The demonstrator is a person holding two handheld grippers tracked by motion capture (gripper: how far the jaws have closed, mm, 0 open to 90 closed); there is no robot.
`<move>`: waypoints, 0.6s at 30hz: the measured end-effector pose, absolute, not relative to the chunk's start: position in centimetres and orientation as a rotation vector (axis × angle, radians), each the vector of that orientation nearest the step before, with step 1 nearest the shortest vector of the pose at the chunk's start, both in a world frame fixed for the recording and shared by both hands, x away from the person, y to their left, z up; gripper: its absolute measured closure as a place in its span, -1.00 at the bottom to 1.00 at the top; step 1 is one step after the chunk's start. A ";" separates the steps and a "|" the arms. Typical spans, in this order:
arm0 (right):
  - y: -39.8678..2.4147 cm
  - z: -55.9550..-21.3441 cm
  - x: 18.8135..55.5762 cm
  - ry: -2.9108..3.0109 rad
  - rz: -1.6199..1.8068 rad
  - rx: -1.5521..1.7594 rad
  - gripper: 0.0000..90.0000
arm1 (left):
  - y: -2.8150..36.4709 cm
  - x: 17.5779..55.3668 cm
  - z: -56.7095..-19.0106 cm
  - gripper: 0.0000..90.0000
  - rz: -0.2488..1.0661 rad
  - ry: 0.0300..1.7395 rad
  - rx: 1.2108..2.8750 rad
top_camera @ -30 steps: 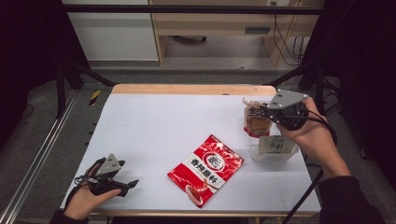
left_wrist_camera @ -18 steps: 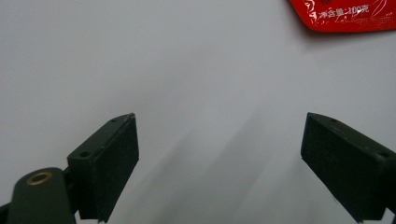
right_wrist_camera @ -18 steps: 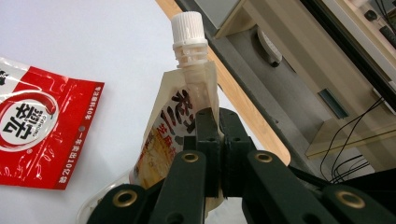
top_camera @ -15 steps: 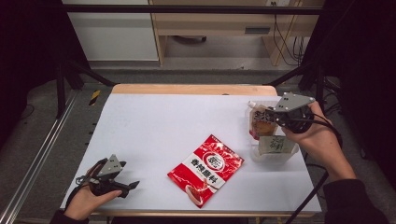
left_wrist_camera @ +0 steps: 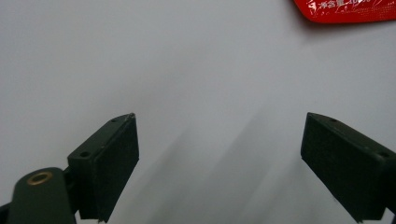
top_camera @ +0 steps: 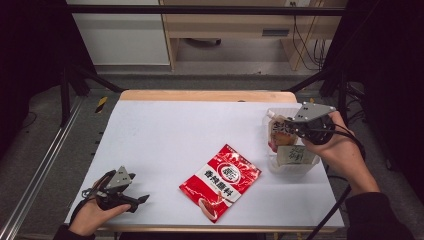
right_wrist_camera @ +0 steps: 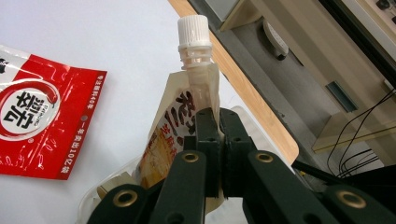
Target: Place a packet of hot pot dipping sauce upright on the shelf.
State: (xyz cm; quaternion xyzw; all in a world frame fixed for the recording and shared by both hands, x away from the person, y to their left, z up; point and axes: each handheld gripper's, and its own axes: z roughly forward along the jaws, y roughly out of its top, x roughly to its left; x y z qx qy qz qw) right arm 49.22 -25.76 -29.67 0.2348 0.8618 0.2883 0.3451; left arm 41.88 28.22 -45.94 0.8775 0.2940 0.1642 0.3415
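The right gripper was clamped on a spouted pouch, pinching it just below the white cap, probably so the soft pack hung upright above the clear tub at about three o'clock on the table. Whether the pouch's base touched the tub was hard to tell. The left gripper waited at seven o'clock, jaws wide and empty. The red packet lay flat near six o'clock.

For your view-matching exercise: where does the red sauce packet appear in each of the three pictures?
High view: red sauce packet at bottom centre of the white table.
Left gripper view: its edge at top right.
Right gripper view: at left.
Shared landmark: the white table.
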 end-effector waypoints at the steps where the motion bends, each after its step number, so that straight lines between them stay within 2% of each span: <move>1: -25.8 -29.7 49.2 2.239 0.748 0.613 0.97 | 28.2 41.9 -46.0 -0.75 0.429 0.760 2.286; 18: -26.6 -31.0 49.2 2.264 0.734 0.643 0.97 | 28.1 41.9 -46.1 -0.75 0.426 0.754 2.305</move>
